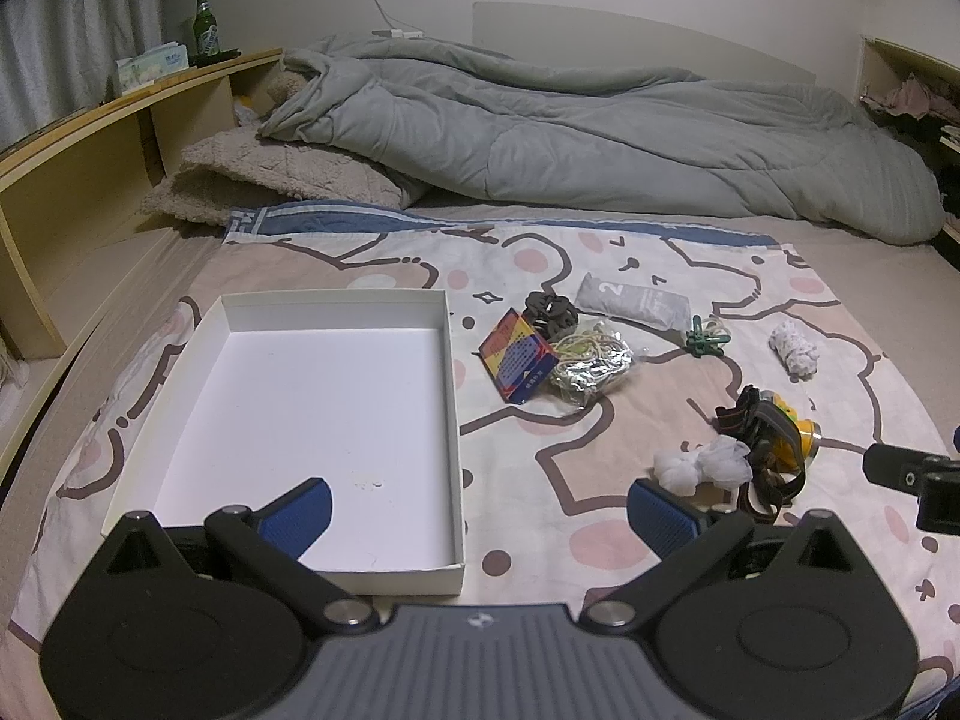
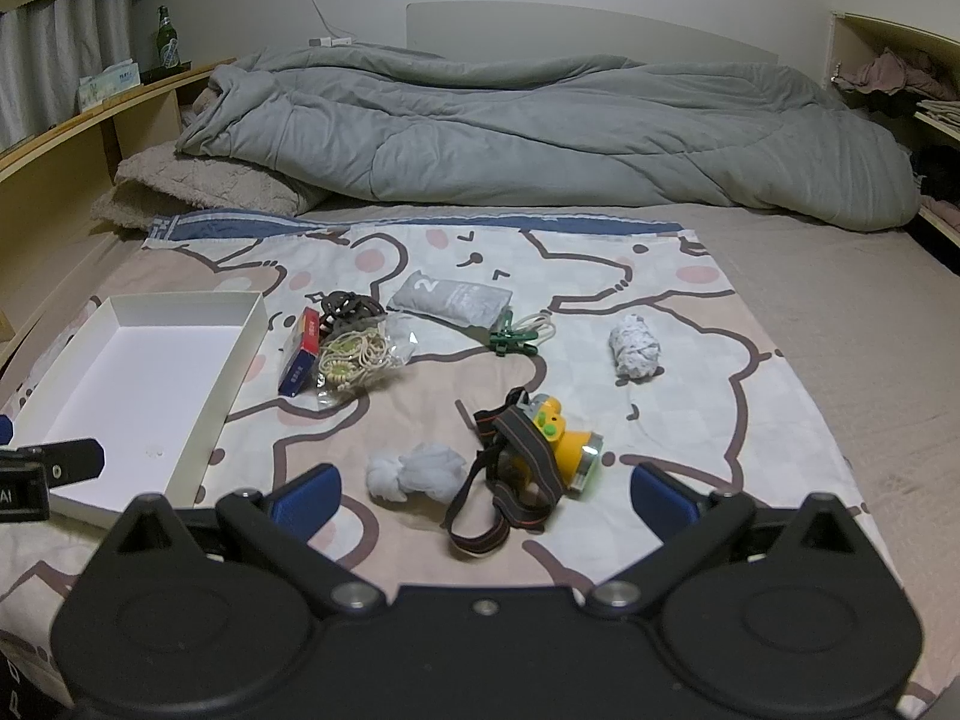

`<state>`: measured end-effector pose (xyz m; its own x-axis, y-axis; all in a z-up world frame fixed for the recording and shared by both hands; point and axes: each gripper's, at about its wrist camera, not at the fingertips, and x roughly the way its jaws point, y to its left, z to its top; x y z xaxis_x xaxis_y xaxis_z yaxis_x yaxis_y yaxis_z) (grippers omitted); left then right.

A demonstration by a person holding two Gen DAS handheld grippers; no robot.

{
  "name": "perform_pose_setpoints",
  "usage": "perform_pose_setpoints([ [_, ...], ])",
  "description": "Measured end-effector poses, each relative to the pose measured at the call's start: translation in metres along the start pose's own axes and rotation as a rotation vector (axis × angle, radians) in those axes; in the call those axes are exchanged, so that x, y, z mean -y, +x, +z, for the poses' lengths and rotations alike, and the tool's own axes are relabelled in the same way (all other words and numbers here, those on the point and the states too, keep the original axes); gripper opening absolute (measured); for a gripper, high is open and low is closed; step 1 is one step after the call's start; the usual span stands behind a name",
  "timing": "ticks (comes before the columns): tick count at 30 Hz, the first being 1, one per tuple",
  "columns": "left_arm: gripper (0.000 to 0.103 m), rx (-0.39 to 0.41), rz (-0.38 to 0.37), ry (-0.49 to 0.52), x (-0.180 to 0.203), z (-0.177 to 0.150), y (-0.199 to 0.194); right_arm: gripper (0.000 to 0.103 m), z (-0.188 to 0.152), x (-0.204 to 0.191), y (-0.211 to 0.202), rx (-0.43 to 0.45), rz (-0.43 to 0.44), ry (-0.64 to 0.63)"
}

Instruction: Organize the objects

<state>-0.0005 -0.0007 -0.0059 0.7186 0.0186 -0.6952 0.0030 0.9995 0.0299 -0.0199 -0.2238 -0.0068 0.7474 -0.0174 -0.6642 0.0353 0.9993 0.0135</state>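
White cardboard makes the shallow box (image 1: 336, 414), a flat rectangle with low walls and nothing inside. It lies on a soft cloth with cartoon bears (image 1: 600, 420), spread over the bed.

Beside the box, on its right, sits a red and blue card box (image 1: 517, 362). Touching that is a crinkly clear bag of cream string (image 1: 591, 365), and a knot of dark hair ties (image 1: 549, 313) lies just behind. Farther from the box lie a soft grey pouch with a 2 on it (image 1: 630, 299), a green plastic clip (image 1: 705, 341) and a rolled white patterned cloth (image 1: 794, 350). A yellow headlamp with dark stretchy straps (image 2: 540, 450) lies well right of the box, touching a fluffy white puff (image 2: 415, 471).

Left gripper (image 1: 479, 510) hangs over the box's near right corner, spread wide, holding nothing. Right gripper (image 2: 485, 498) hangs over the headlamp, spread wide too.

Behind the box, a puffy grey quilt (image 1: 600, 138) is bunched up, with a fuzzy beige blanket (image 1: 264, 180) and a wooden shelf (image 1: 120, 138) holding a green glass bottle (image 1: 204, 25).
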Motion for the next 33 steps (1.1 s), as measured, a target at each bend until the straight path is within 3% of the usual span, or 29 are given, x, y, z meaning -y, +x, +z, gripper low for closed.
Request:
perform_pose_setpoints([
  [7, 0.103, 0.003, -0.001, 0.013, 0.003, 0.001, 0.003, 0.103, -0.010, 0.005, 0.004, 0.007, -0.003, 0.013],
  [18, 0.103, 0.051, -0.041, 0.066, 0.029, 0.018, 0.014, 0.103, 0.018, 0.028, 0.021, -0.002, -0.004, 0.064],
  [25, 0.103, 0.057, -0.067, 0.042, 0.047, 0.020, 0.032, 0.103, 0.031, 0.040, 0.046, -0.018, 0.007, 0.081],
  [33, 0.103, 0.067, -0.087, -0.008, 0.076, 0.011, 0.057, 0.099, 0.047, 0.061, 0.093, 0.006, -0.043, 0.065],
])
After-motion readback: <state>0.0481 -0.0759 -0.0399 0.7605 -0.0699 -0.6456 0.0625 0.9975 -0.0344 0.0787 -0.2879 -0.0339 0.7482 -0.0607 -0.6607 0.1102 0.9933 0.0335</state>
